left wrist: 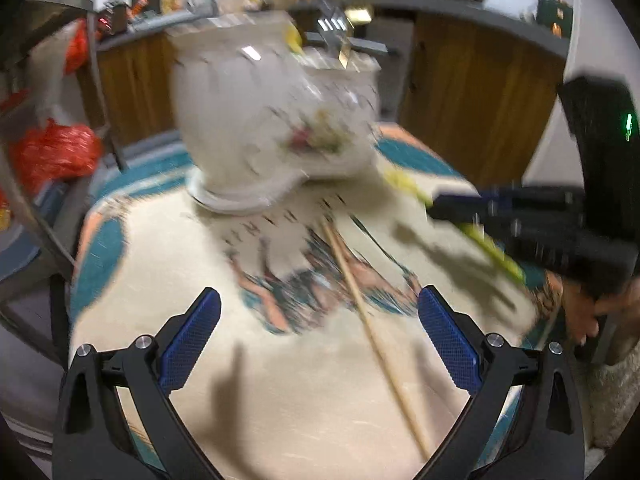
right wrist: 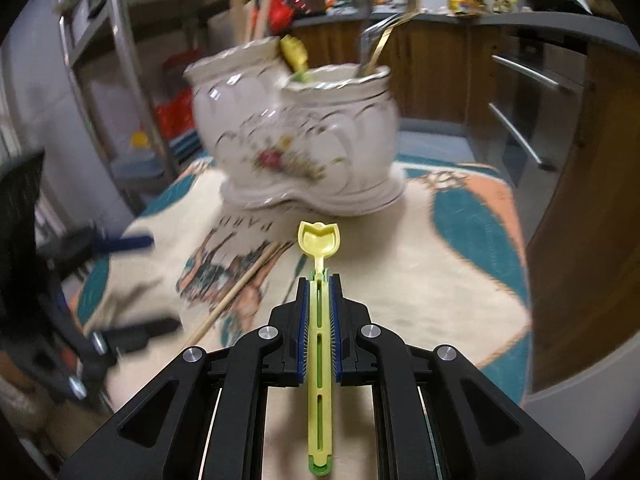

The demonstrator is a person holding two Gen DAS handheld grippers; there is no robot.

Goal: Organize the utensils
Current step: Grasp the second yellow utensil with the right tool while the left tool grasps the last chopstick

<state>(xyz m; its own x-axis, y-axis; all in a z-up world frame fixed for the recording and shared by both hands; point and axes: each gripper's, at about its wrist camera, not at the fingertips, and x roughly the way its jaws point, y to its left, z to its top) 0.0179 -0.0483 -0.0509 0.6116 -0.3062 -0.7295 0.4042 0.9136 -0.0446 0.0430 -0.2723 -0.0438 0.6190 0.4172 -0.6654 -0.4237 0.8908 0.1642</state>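
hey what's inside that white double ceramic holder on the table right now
Right pot of the ceramic holder: a yellow utensil and a gold-handled one. Left pot: pale sticks, blurred. The walls hide their lower ends.

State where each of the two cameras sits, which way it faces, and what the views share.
Left wrist: sits on the open left claw, tilted down over the table toward the ceramic holder; the right claw shows at right.
Right wrist: sits on the right claw, shut on a yellow-green utensil, facing the holder; the left claw shows at left.
Shared: holder, wooden stick, table.
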